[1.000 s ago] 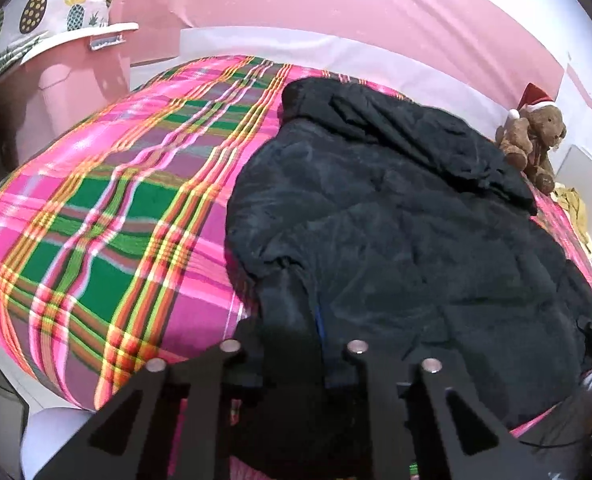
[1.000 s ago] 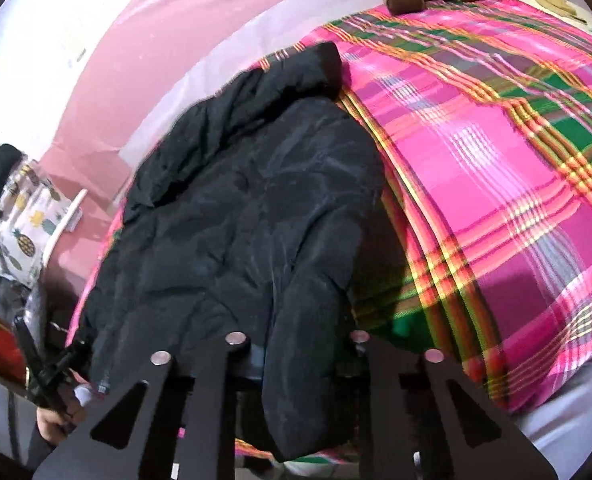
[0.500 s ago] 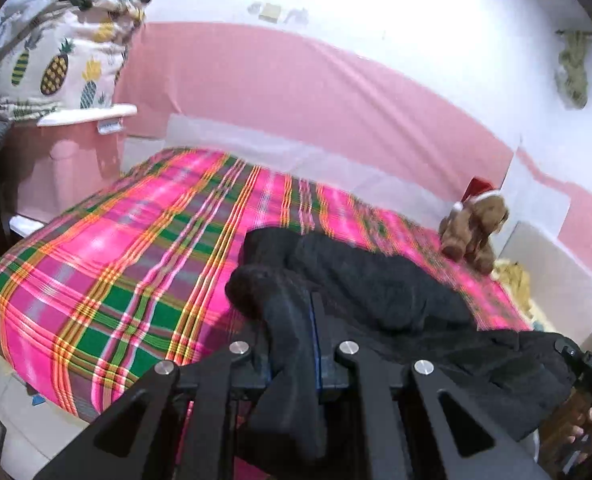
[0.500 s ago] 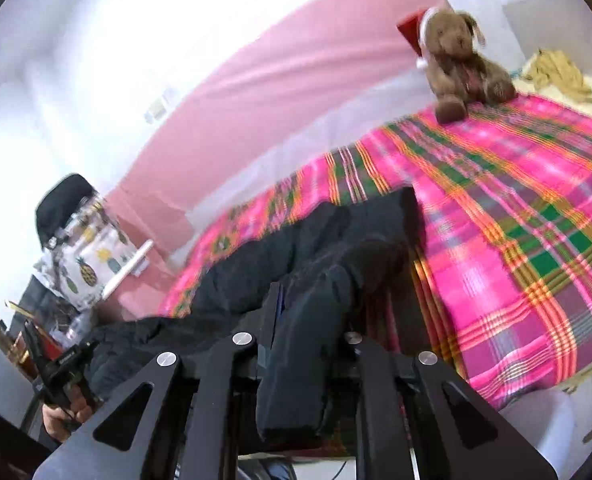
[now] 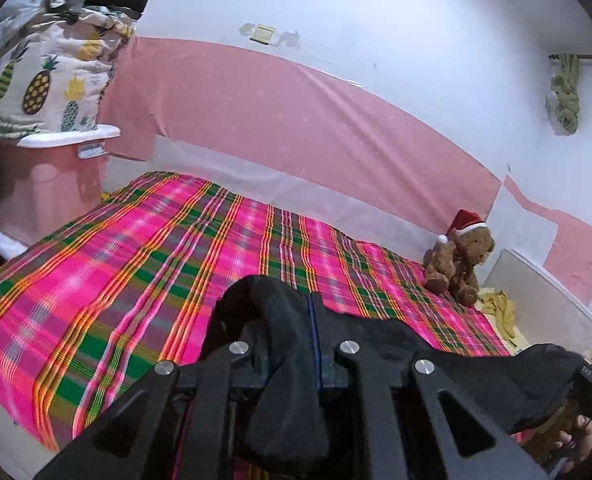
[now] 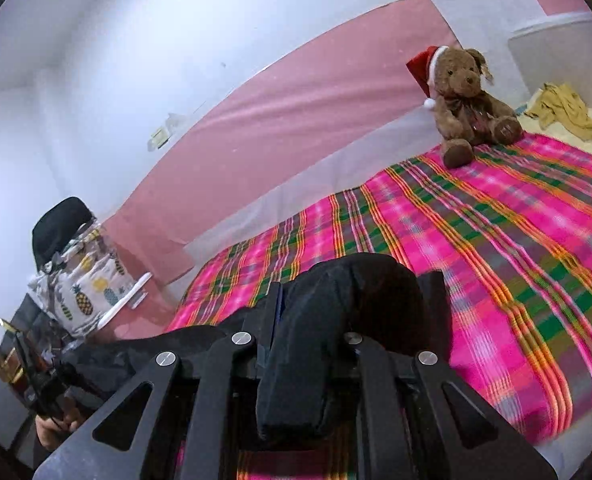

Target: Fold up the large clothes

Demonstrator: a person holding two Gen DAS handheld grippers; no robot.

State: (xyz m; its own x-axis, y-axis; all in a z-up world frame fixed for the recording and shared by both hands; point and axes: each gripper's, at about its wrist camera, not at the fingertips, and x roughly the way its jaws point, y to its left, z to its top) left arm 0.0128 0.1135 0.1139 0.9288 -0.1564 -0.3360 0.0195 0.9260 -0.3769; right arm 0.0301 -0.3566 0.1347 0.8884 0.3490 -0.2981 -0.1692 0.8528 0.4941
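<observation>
Jacket (image 5: 283, 364), black and padded, pinched at two spots on one edge and held above the near side of the bed (image 5: 135, 264); a span of it sags between the two grips and the rest drops out of sight below the cameras. Left hand-held gripper (image 5: 291, 350) pressed together on a thick roll of fabric, right hand-held gripper (image 6: 310, 342) pressed together on another. Step, as I read it: lift-and-carry of the held edge, ahead of laying it over for a fold. Next move calls for both grips travelling together, level and well apart, so the edge lands straight on the plaid cover. Fabric looks bulky, soft, matte, bunched at each pinch; likely to slump and crease. Teddy bear (image 6: 468, 100) in a Santa hat sits at the far corner of the bed, well apart.
</observation>
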